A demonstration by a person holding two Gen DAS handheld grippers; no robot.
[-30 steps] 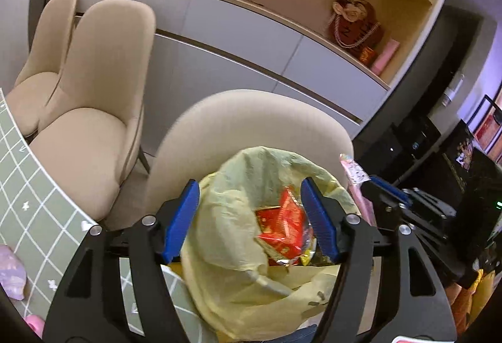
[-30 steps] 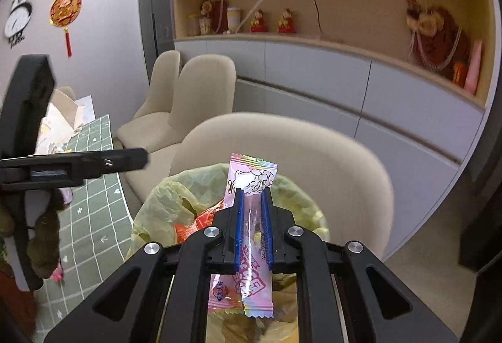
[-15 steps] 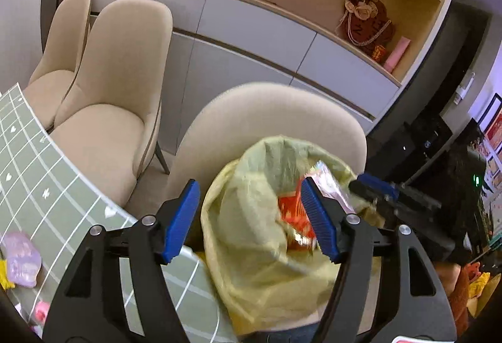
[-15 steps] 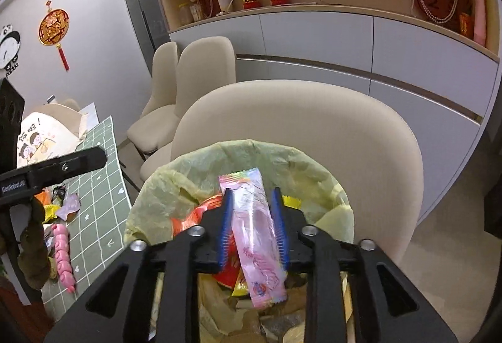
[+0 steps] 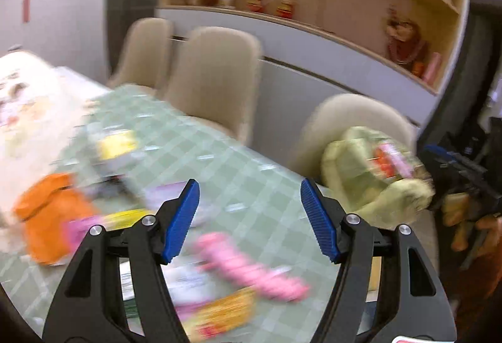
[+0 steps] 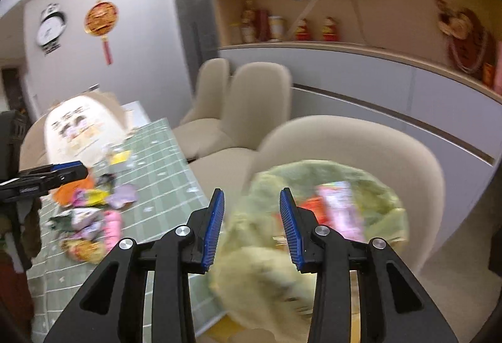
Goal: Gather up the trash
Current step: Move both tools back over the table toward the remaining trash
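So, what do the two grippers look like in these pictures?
Both are the same build. The left gripper and the right gripper have black plastic linkage arms joined by round silver bolts. Their fingers carry blue ribbed pads. The left gripper, seen sideways from the right camera, bears small white lettering, too blurred to read.

The left wrist view looked forward and down along the left gripper [image 5: 249,219] from close above the table [image 5: 226,161], toward the wrappers near its near edge. The right wrist view looked along the right gripper [image 6: 251,225] from just off the table's edge, over the yellow trash bag [image 6: 313,249]. Both views shared the table, the bag, the beige chairs [image 5: 216,76] and the wall shelves [image 6: 345,38].
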